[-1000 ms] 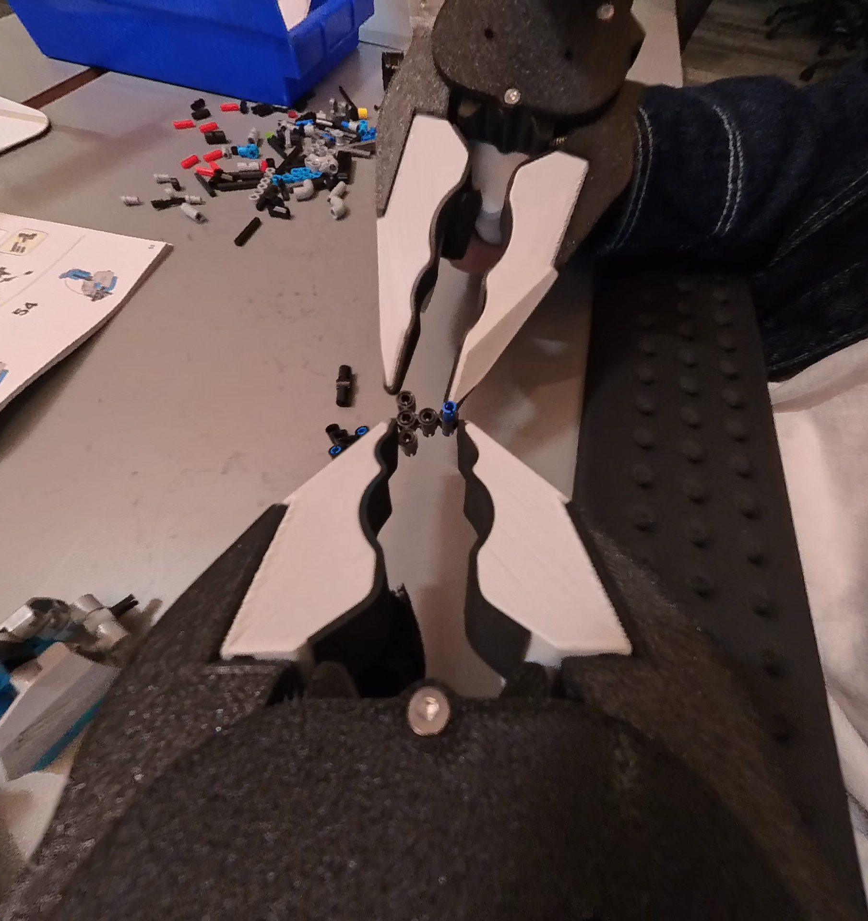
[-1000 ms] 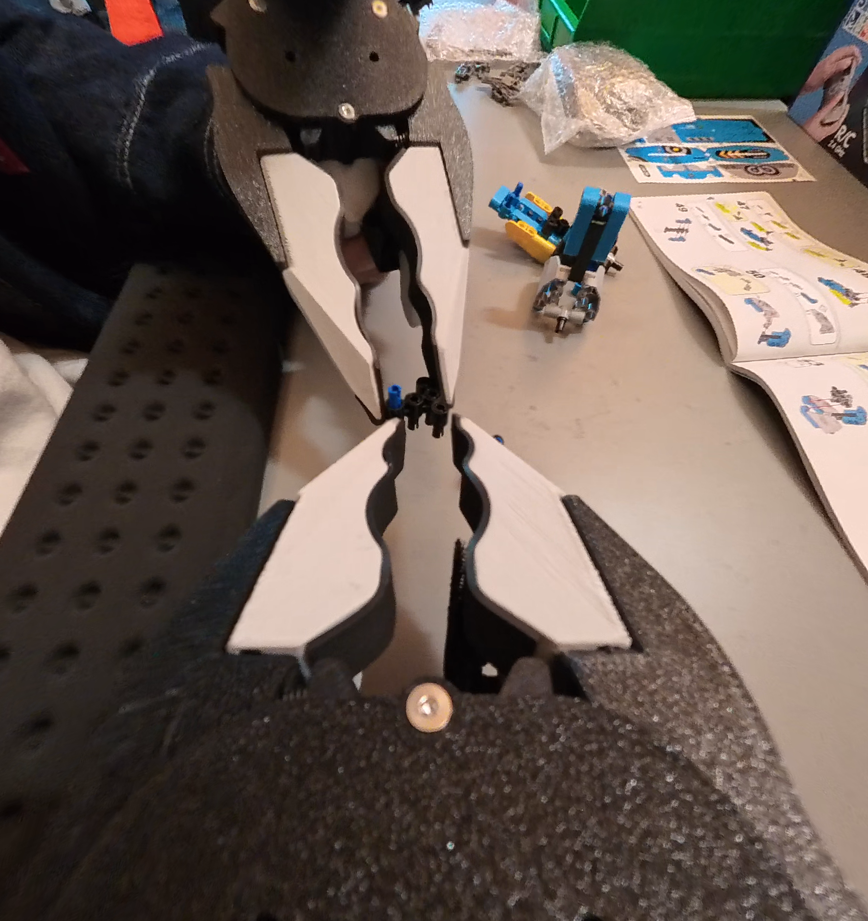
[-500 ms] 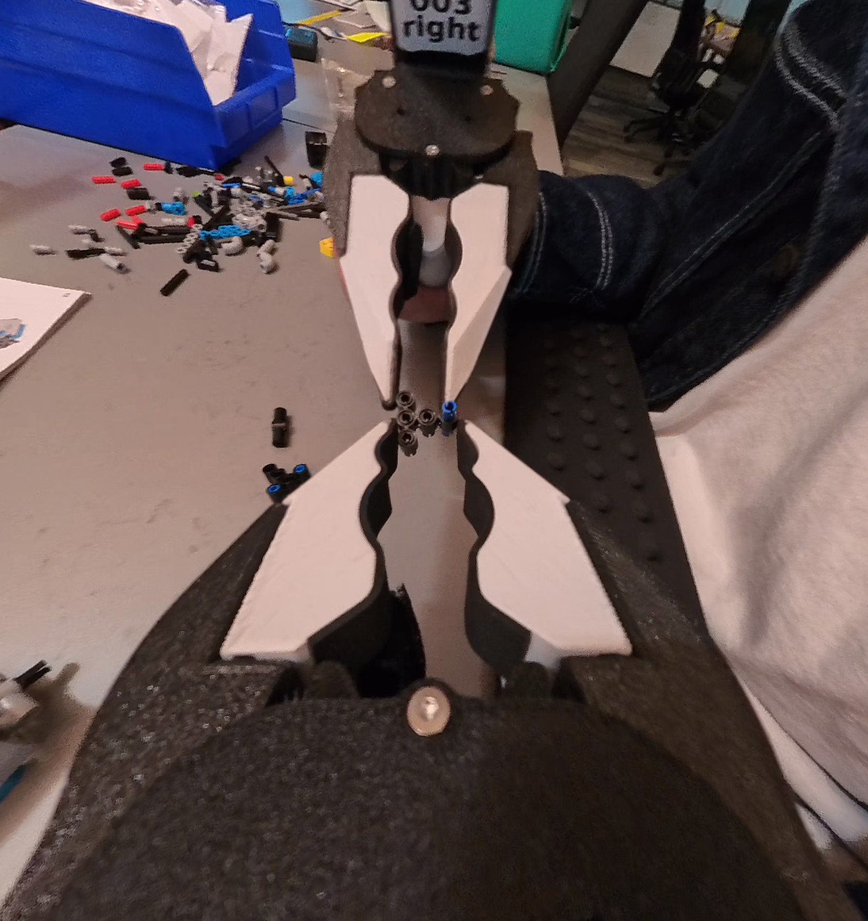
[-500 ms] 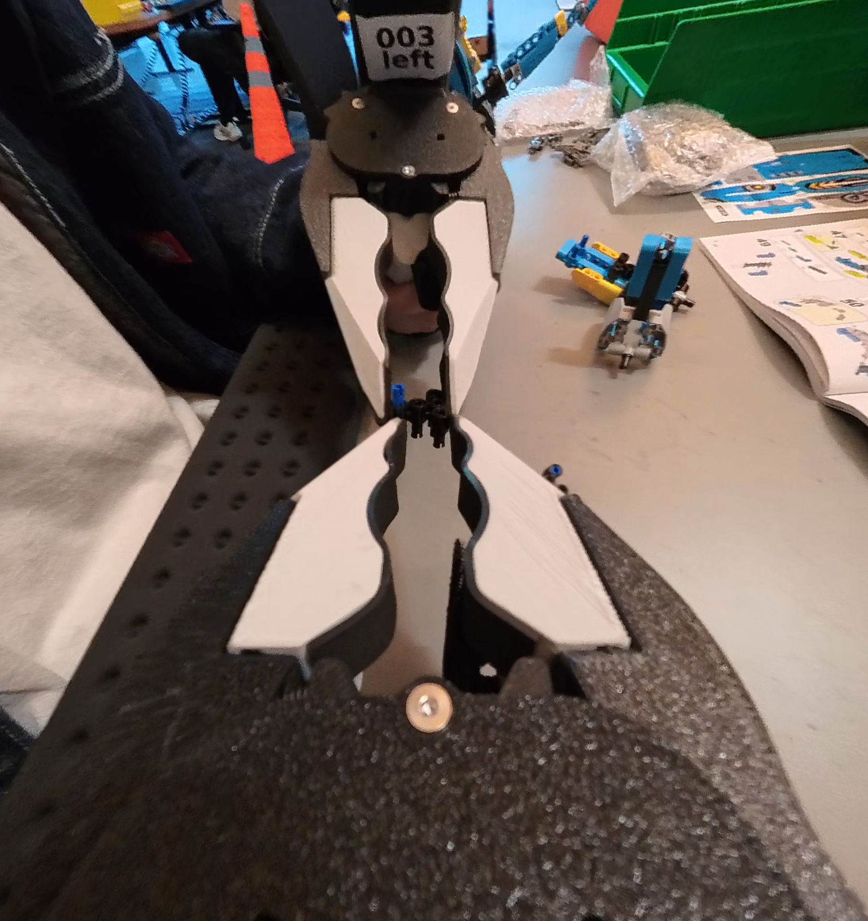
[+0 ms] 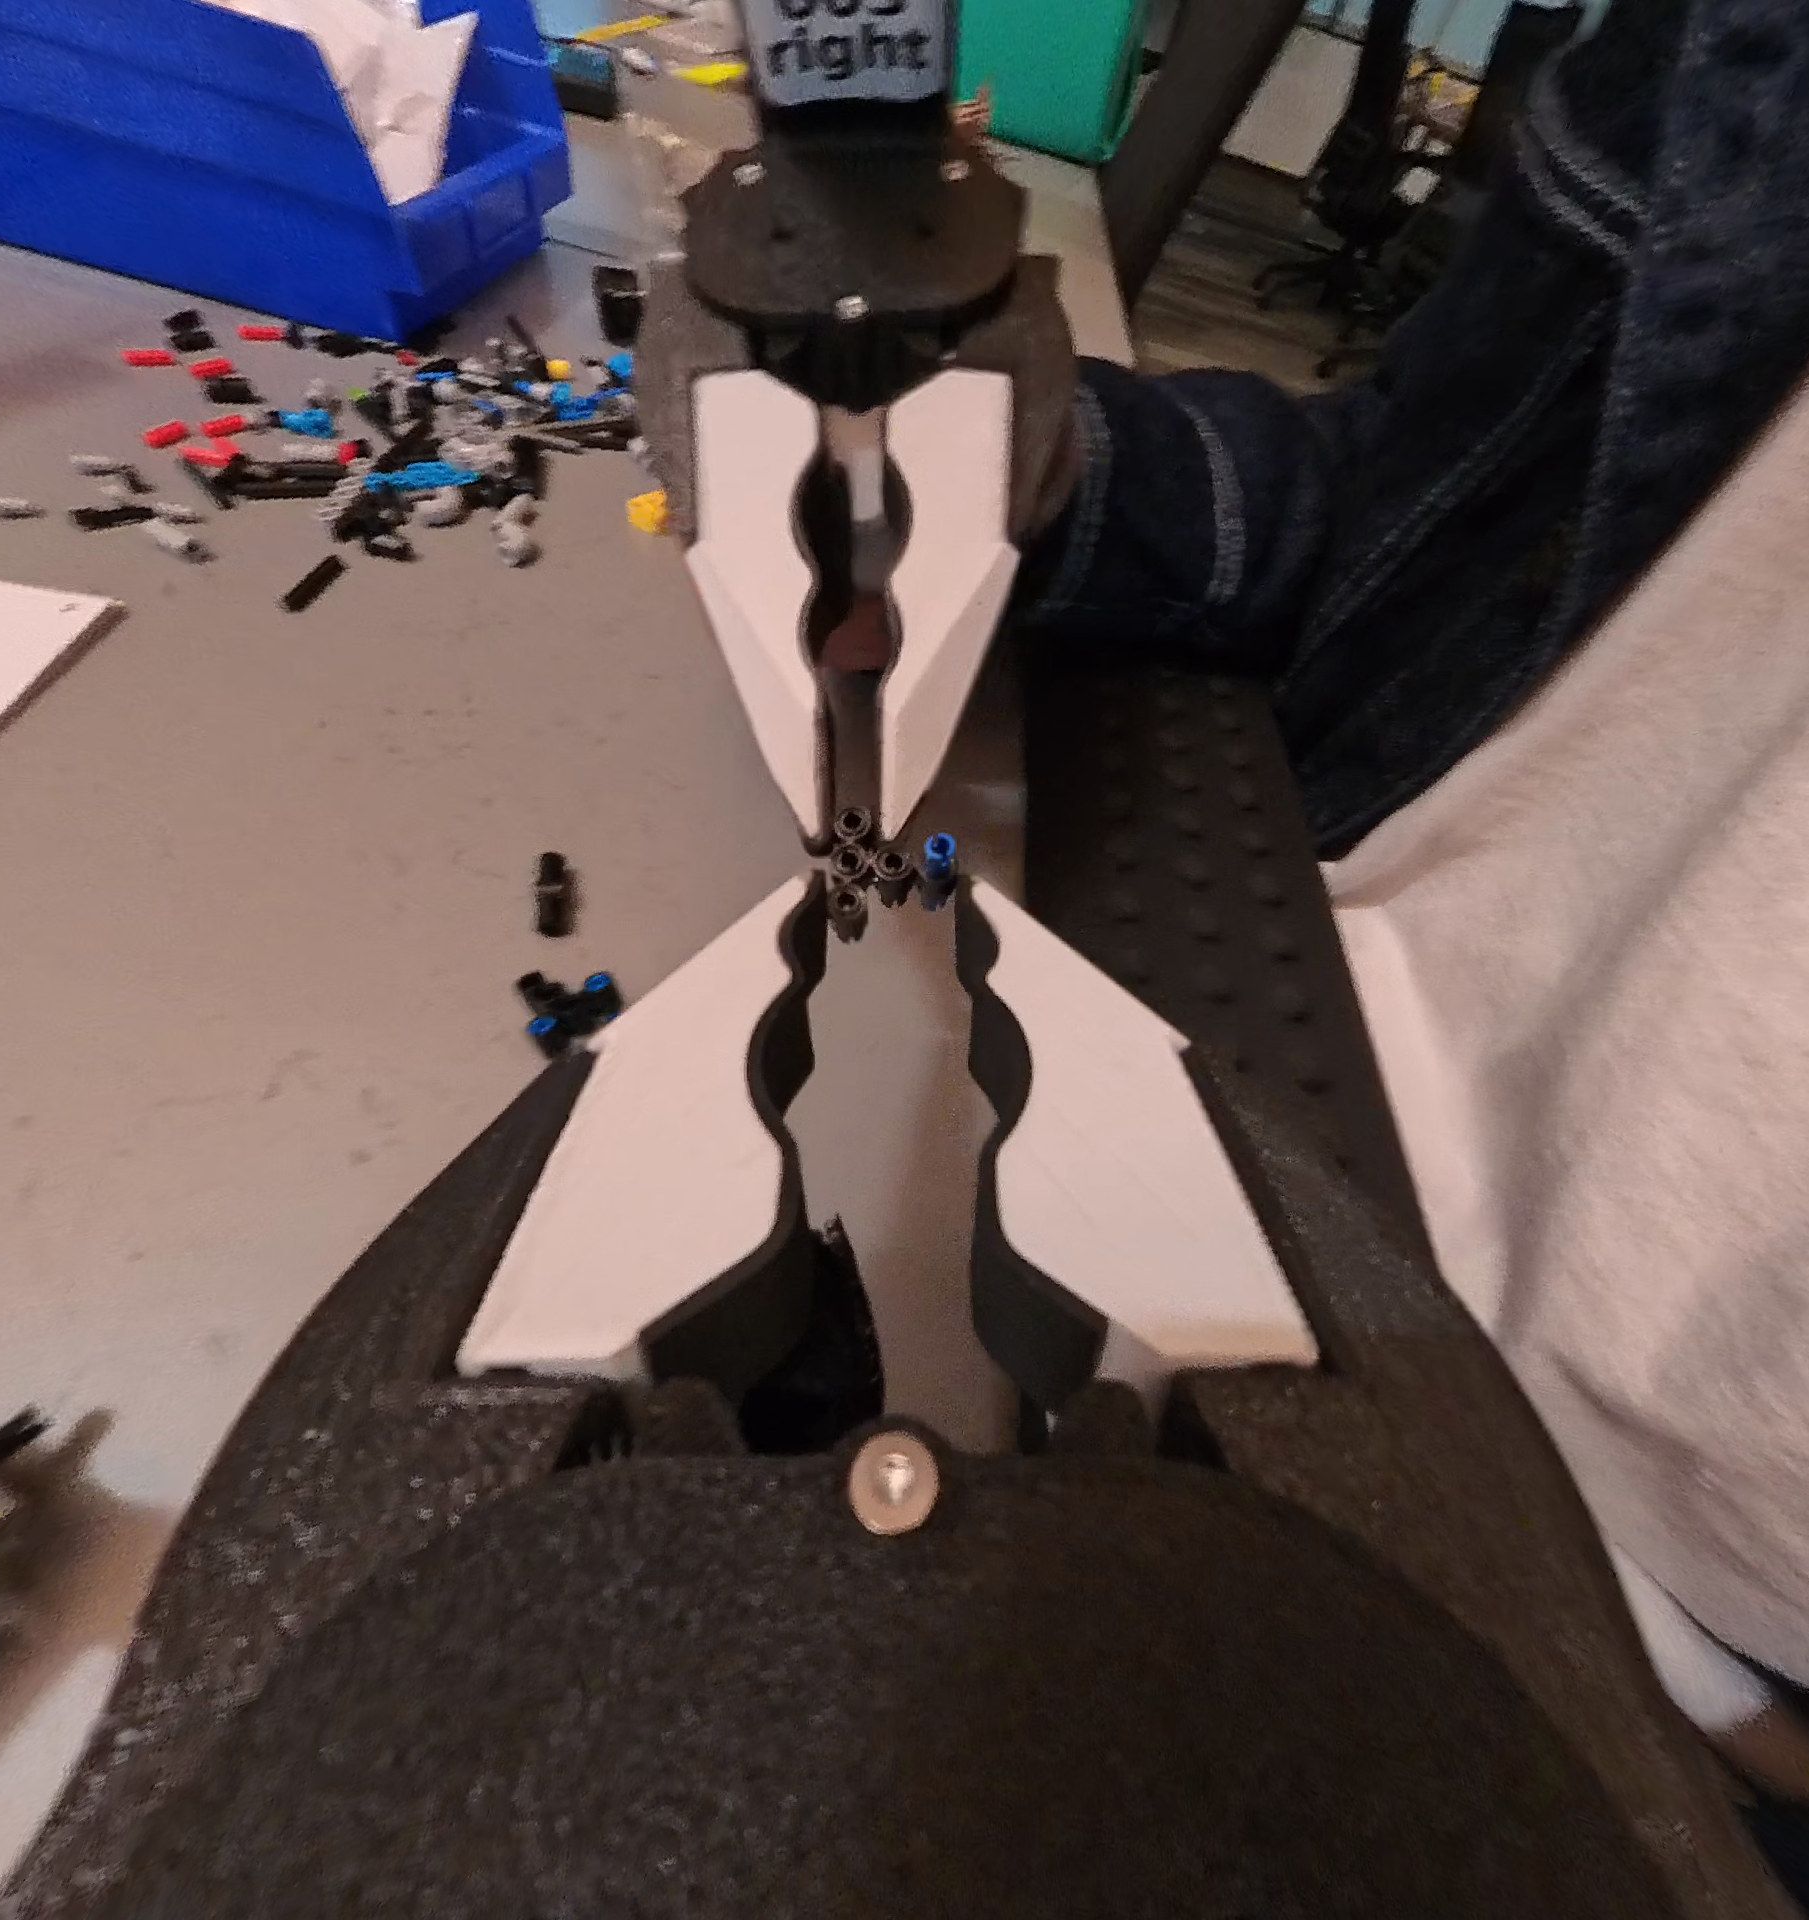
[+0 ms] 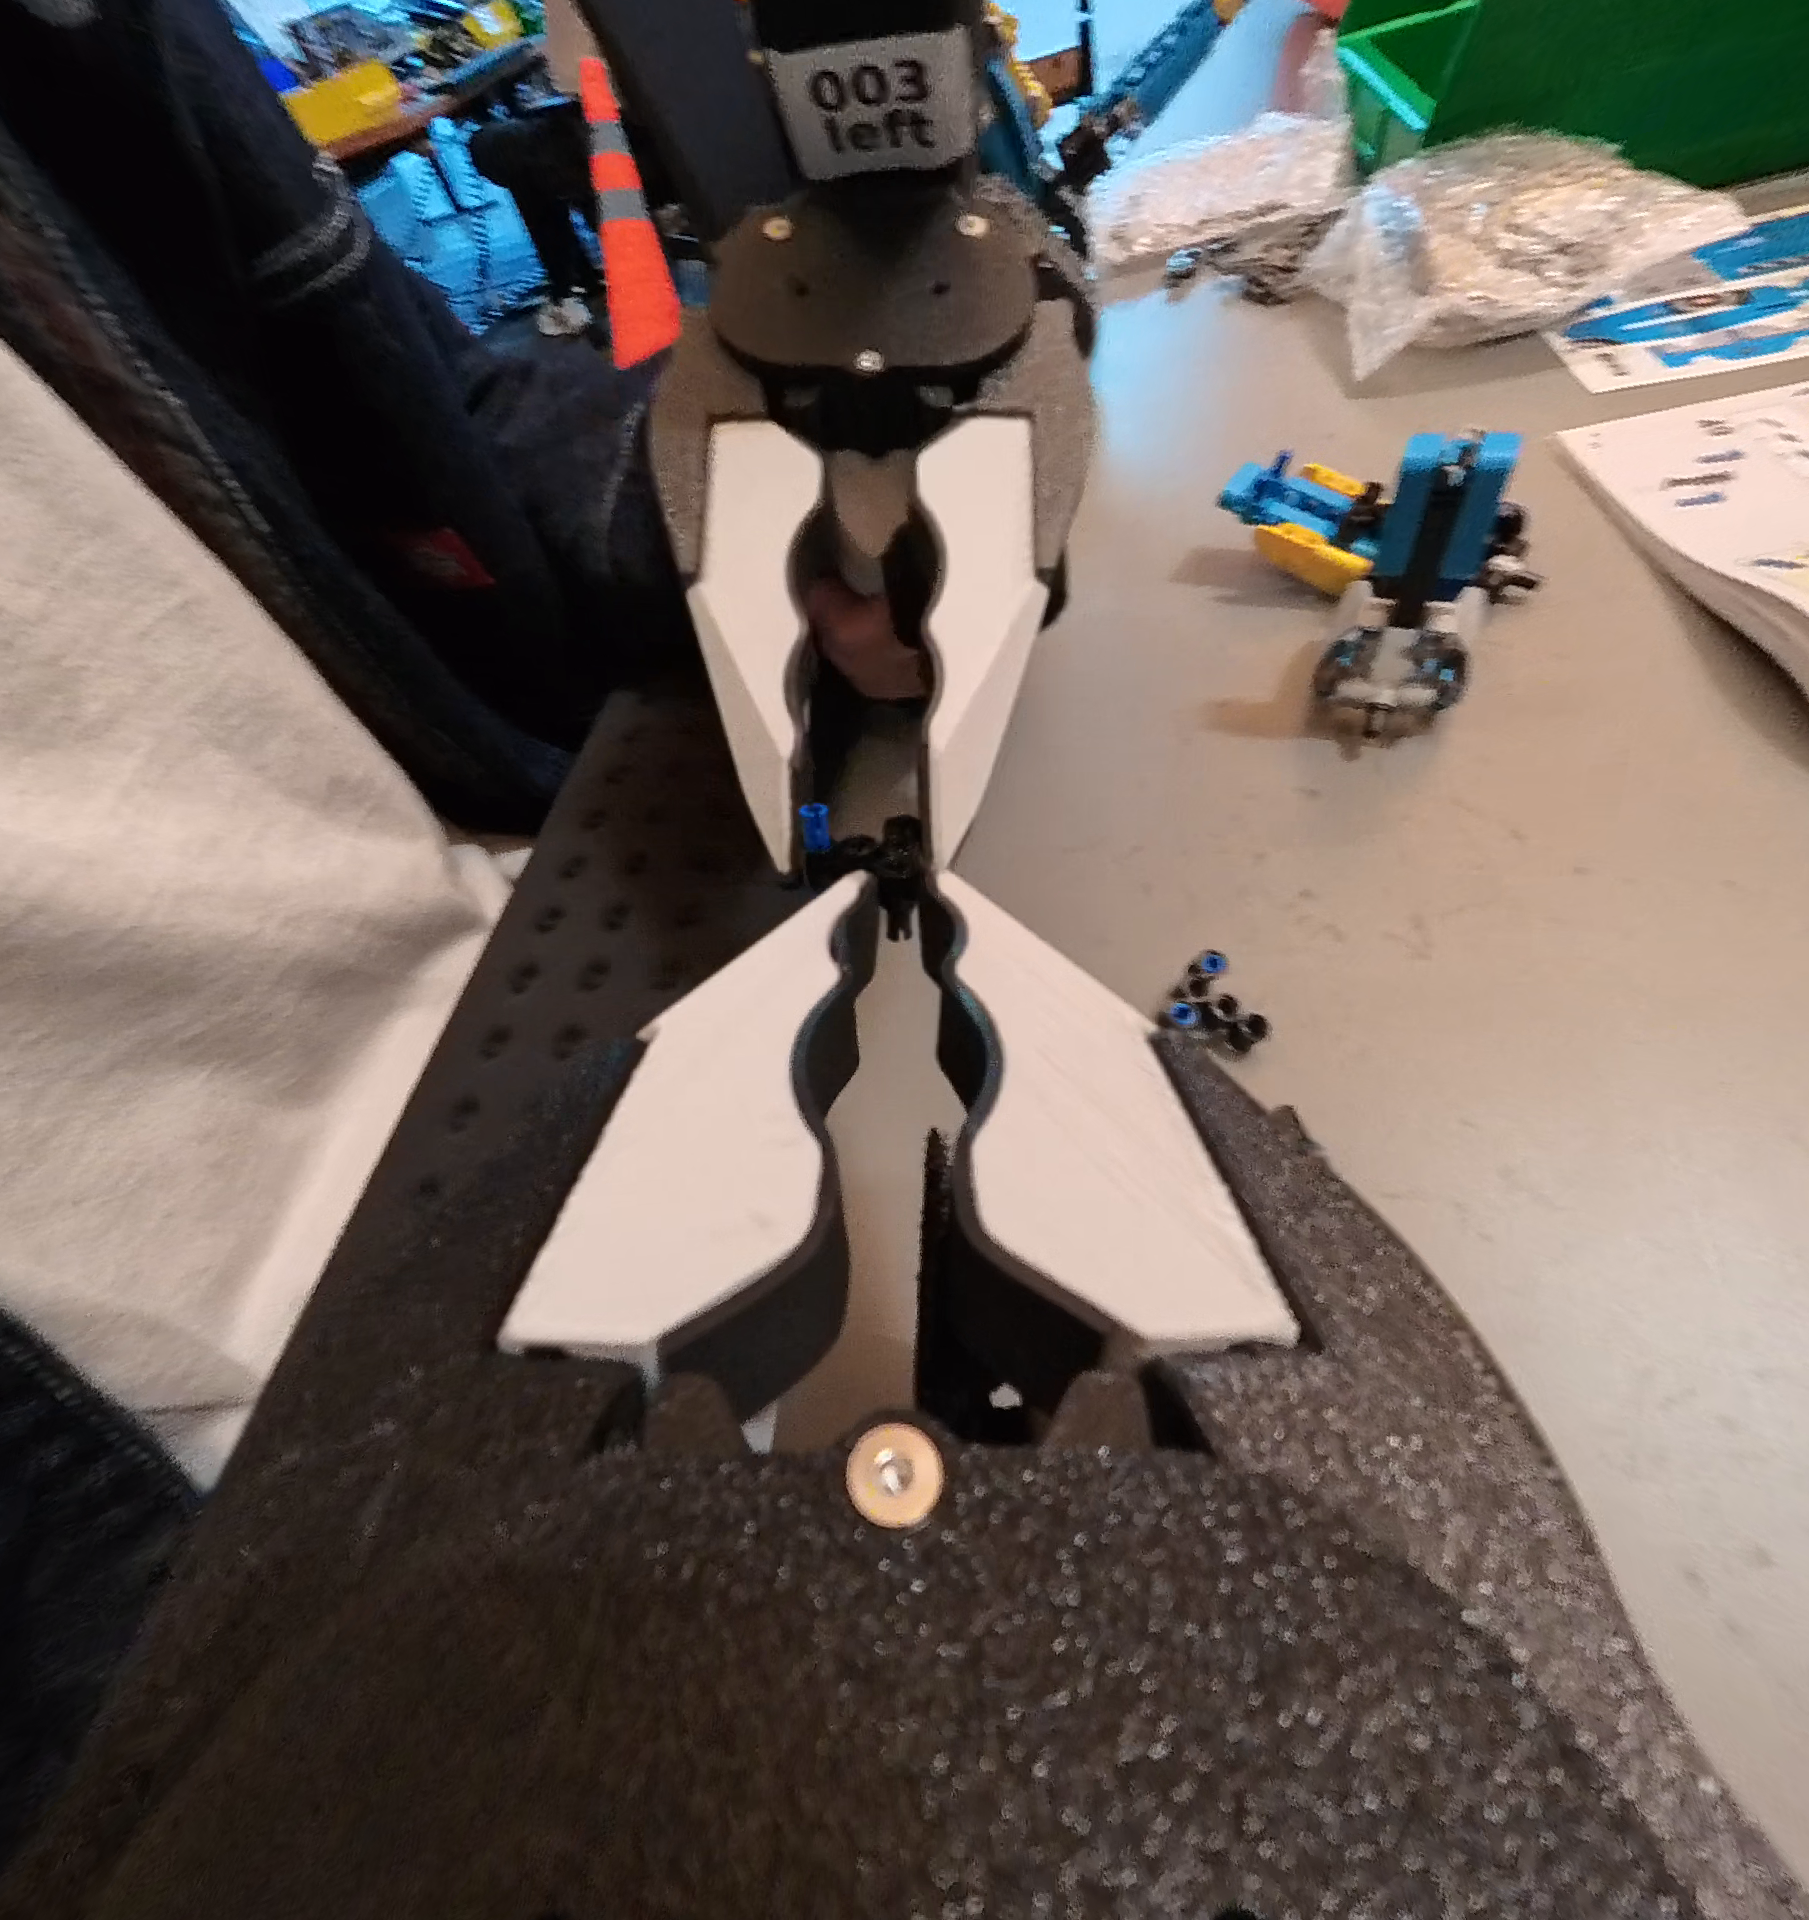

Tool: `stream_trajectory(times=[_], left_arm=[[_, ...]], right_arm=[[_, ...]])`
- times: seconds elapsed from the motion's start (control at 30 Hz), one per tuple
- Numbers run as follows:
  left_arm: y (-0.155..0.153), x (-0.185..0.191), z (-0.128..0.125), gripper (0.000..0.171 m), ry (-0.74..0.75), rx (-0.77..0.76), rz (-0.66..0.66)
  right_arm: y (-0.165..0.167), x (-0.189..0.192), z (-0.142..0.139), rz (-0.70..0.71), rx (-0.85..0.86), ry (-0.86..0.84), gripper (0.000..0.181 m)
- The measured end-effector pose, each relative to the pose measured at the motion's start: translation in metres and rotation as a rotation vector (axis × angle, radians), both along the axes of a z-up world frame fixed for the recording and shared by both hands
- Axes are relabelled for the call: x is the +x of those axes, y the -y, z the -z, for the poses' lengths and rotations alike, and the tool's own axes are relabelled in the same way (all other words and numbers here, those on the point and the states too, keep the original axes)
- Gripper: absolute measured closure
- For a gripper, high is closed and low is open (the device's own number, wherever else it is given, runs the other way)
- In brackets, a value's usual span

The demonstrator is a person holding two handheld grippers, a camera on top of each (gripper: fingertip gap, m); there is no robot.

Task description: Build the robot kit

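Note:
A small black connector piece [image 5: 869,864] with several holes and a blue pin [image 5: 938,868] on one side hangs above the grey table [image 5: 308,831]. My left gripper [image 5: 889,883] is shut on it across its width. My right gripper [image 5: 864,828] comes from the opposite side, tip to tip, and is shut on the piece's far end. In the right wrist view, my right gripper [image 6: 902,883] pinches the black piece [image 6: 898,862], and the left gripper [image 6: 869,857] faces it with the blue pin [image 6: 815,823] beside its finger.
A blue bin [image 5: 256,156] and a pile of loose pieces [image 5: 380,457] lie at the far left. A black pin [image 5: 552,894] and a black-blue piece [image 5: 567,1008] lie nearby. A perforated black strip [image 5: 1191,935] edges the table. A blue-yellow model [image 6: 1399,561], a booklet [image 6: 1762,520] and plastic bags [image 6: 1502,239] also show. Less than 4 cm separates the two grippers' tips.
Both grippers have tilted and swung while staying tip to tip on the piece, so more of the room shows behind. The right gripper's jaws have closed narrower.

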State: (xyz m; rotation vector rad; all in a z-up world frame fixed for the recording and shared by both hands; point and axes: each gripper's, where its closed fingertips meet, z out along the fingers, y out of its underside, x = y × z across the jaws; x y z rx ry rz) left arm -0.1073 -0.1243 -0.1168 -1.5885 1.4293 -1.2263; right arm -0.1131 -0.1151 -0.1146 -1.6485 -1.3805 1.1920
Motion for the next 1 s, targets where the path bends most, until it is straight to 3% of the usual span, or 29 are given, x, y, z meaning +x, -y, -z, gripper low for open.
stream_trajectory(times=[0.3, 0.47, 0.63, 1.0], left_arm=[[-0.054, -0.009, 0.007, 0.142, -0.053, 0.091, -0.294], [-0.064, -0.010, 0.011, 0.142, -0.074, 0.079, -0.387], [-0.062, 0.000, 0.011, 0.155, -0.082, 0.064, -0.408], [-0.072, 0.004, 0.019, 0.161, -0.133, 0.071, -0.517]], right_arm=[[-0.051, 0.008, 0.014, 0.303, 0.096, 0.100, 0.174], [-0.068, 0.013, 0.020, 0.429, 0.097, 0.138, 0.174], [-0.072, 0.010, 0.015, 0.482, 0.095, 0.115, 0.175], [-0.072, 0.009, 0.020, 0.503, -0.017, 0.092, 0.174]])
